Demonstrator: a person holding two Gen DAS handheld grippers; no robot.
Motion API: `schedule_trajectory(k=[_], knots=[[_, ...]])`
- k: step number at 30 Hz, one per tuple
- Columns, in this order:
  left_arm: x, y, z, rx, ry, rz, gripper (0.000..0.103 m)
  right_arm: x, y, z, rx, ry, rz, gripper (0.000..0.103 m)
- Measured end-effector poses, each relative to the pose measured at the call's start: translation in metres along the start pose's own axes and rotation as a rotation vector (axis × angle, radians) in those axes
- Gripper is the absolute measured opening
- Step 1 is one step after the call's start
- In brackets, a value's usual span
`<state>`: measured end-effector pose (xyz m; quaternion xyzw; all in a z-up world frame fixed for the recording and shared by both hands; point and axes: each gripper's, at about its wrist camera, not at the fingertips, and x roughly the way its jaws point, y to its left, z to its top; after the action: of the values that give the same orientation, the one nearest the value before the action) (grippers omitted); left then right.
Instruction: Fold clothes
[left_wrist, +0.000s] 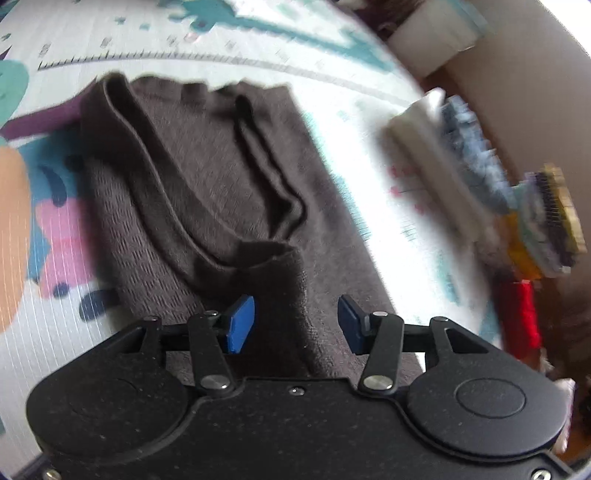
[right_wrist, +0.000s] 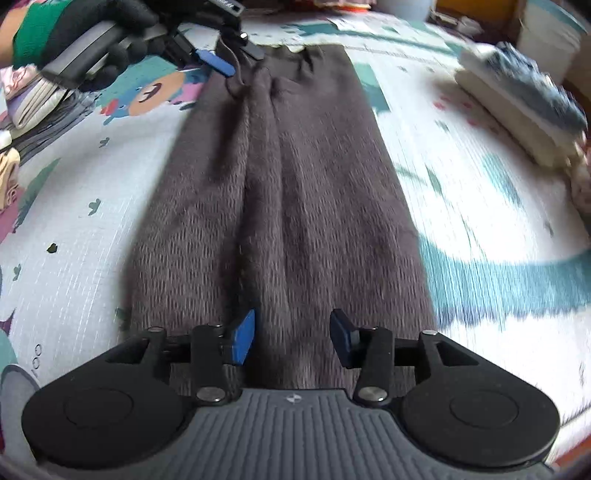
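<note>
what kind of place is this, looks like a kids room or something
Probably a home floor, perhaps a child's play area: a cartoon-printed play mat lies under the brown knit garment, with folded clothes stacked at its edge.

Bright daylight, motion blur, fisheye-warped edges.

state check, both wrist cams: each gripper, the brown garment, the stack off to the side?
left gripper: open, empty, over one end of the garment
right gripper: open, empty, over the opposite end
brown knit garment: flat on the play mat, folded lengthwise into a long strip
folded clothes pile: stacked on the mat beside the garment, blurred
</note>
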<state>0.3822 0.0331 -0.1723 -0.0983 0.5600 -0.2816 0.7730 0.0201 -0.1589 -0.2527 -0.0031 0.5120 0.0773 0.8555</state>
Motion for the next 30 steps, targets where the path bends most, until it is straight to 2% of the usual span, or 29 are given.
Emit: schedule_trajectory(k=[1, 2, 3, 4, 5, 8, 13, 15, 16, 19, 23, 25, 26, 28, 30], knots=[[0.005, -0.005, 0.001, -0.009, 0.016, 0.035, 0.047, -0.002, 0.002, -0.004, -0.004, 0.006, 0.023, 0.045], [0.01, -0.01, 0.002, 0.004, 0.014, 0.078, 0.04, -0.004, 0.007, -0.008, -0.025, 0.011, 0.038, 0.04], [0.009, -0.011, 0.0, 0.025, 0.019, 0.107, 0.016, -0.006, 0.013, -0.012, -0.06, 0.019, 0.048, 0.025], [0.008, -0.012, -0.002, 0.046, 0.024, 0.137, 0.009, -0.007, 0.02, -0.016, -0.096, 0.028, 0.058, 0.014], [0.006, -0.012, -0.004, 0.066, 0.029, 0.164, 0.008, -0.008, 0.022, -0.018, -0.104, 0.027, 0.075, 0.006], [-0.021, 0.008, -0.009, 0.082, 0.021, 0.179, 0.006, -0.019, 0.031, -0.018, -0.122, -0.007, 0.108, 0.006], [-0.084, 0.075, -0.033, 0.0, -0.007, 0.245, 0.006, -0.034, 0.075, -0.006, -0.222, -0.059, 0.234, 0.006], [-0.105, 0.103, -0.046, -0.041, -0.008, 0.276, 0.005, -0.039, 0.095, -0.004, -0.254, -0.052, 0.309, 0.006], [-0.115, 0.116, -0.053, -0.064, -0.007, 0.291, 0.002, -0.039, 0.107, -0.002, -0.28, -0.046, 0.343, 0.006], [-0.132, 0.149, -0.069, -0.127, -0.017, 0.34, 0.001, -0.033, 0.134, 0.0, -0.329, -0.019, 0.397, 0.006], [-0.137, 0.167, -0.078, -0.152, -0.01, 0.348, 0.001, -0.019, 0.14, 0.0, -0.317, 0.026, 0.391, 0.006], [-0.137, 0.169, -0.082, -0.166, -0.021, 0.285, 0.005, -0.019, 0.137, -0.007, -0.33, 0.03, 0.354, 0.006], [-0.137, 0.169, -0.084, -0.171, -0.045, 0.259, 0.01, -0.019, 0.137, -0.011, -0.34, 0.026, 0.337, 0.007], [-0.132, 0.169, -0.086, -0.182, -0.06, 0.243, 0.047, -0.023, 0.138, -0.019, -0.351, 0.004, 0.307, 0.013], [-0.125, 0.168, -0.087, -0.189, -0.059, 0.234, 0.048, -0.025, 0.145, -0.025, -0.376, -0.007, 0.263, 0.044]])
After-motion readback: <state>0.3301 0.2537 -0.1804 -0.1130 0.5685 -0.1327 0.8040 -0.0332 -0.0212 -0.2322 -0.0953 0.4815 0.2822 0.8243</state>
